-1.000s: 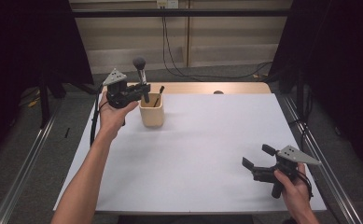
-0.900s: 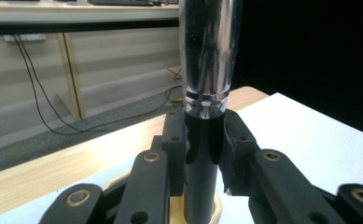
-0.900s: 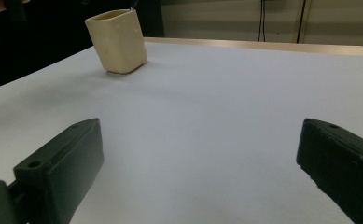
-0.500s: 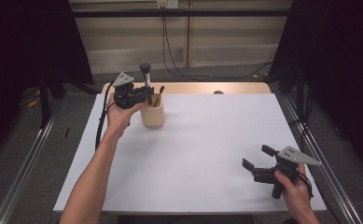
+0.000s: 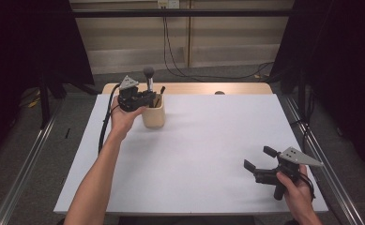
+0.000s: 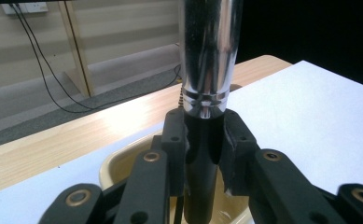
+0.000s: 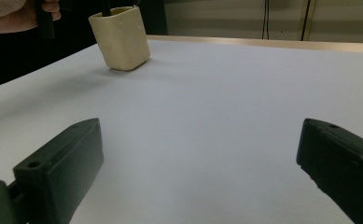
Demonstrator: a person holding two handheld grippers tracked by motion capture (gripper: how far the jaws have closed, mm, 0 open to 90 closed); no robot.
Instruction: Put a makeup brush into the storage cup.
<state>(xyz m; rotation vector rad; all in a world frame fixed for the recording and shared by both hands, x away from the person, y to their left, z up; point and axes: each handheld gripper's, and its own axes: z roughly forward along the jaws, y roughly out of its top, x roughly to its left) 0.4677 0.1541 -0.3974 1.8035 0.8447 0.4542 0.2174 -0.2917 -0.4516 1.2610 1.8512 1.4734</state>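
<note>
Left tongs (image 5: 148,97) pinch a makeup brush (image 6: 206,74) by its dark handle just under the shiny metal collar, upright, lower end already inside the beige cup (image 5: 153,115) at the desk's (image 5: 208,140) far left. Best move, I'd judge: keep it vertical, lower straight, let go only once the handle sits deep. Another dark brush (image 5: 160,90) leans in the cup and could get knocked. Cup looks light, may tip. Right tongs (image 5: 257,161) spread wide, holding nothing, near right corner, well apart.
</note>
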